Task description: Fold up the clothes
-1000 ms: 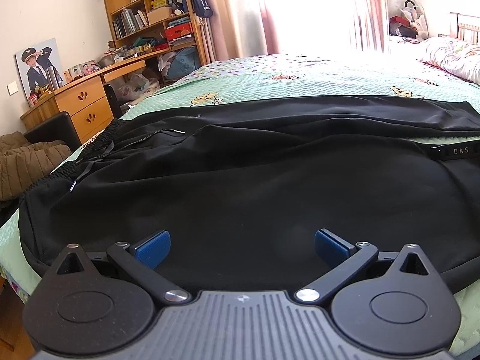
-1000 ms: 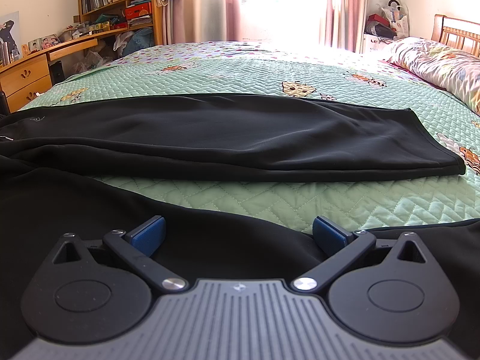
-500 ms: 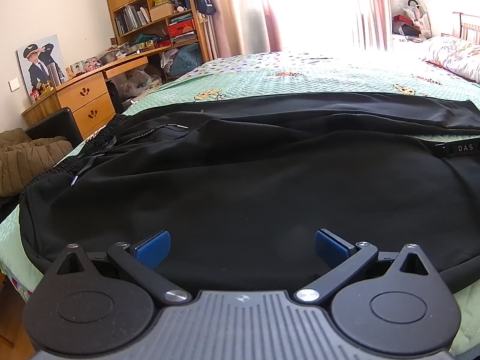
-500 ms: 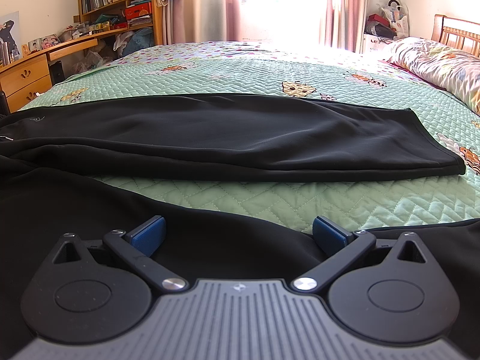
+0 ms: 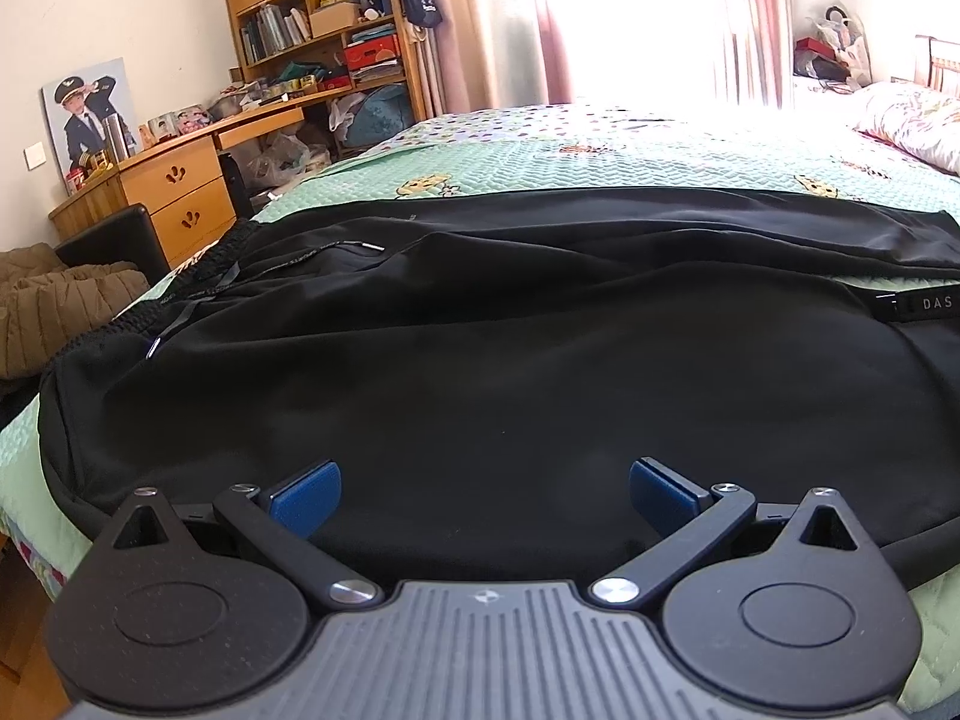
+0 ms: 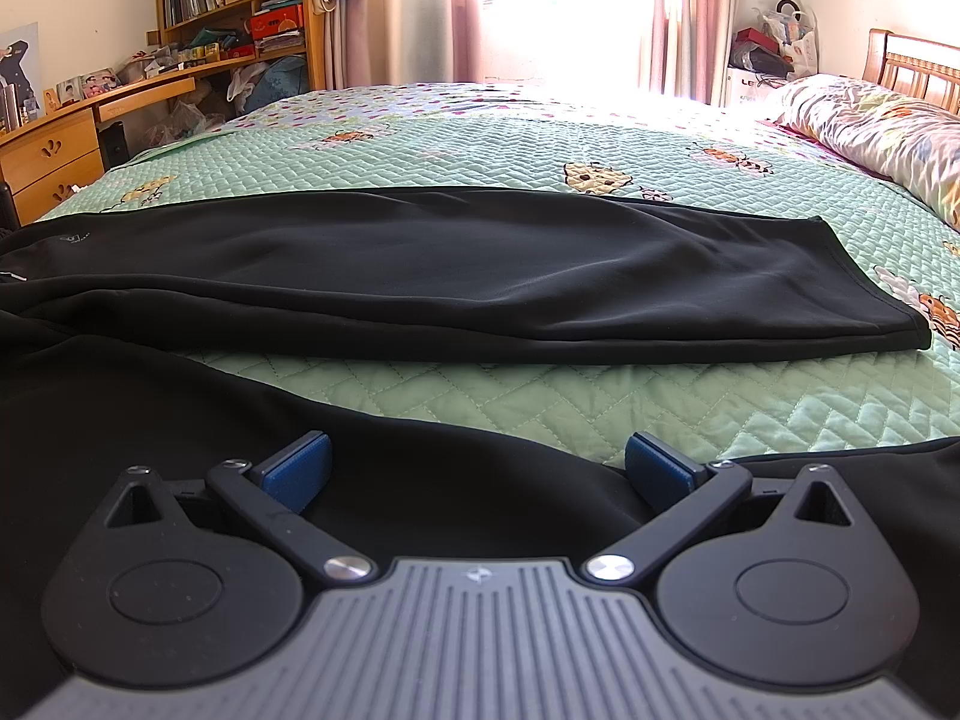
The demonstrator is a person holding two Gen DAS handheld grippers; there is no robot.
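Black track trousers (image 5: 480,372) lie spread on a green quilted bed (image 5: 540,162). The waistband with drawstring (image 5: 198,294) is at the left. The far leg (image 6: 480,276) stretches right across the bed. The near leg (image 6: 180,420) runs under both grippers. My left gripper (image 5: 485,495) is open, low over the near edge of the trousers' upper part. My right gripper (image 6: 478,471) is open over the near leg, its blue pads (image 6: 297,471) apart and holding nothing.
A wooden desk with drawers (image 5: 174,192) and bookshelves (image 5: 324,18) stand left of the bed. A brown padded cushion (image 5: 54,312) lies at the far left. A pillow (image 6: 882,132) and headboard (image 6: 912,66) are at the right. Curtained windows are behind.
The left gripper has shifted slightly, tilting its view a little up and right. The right gripper and the trousers have not visibly moved.
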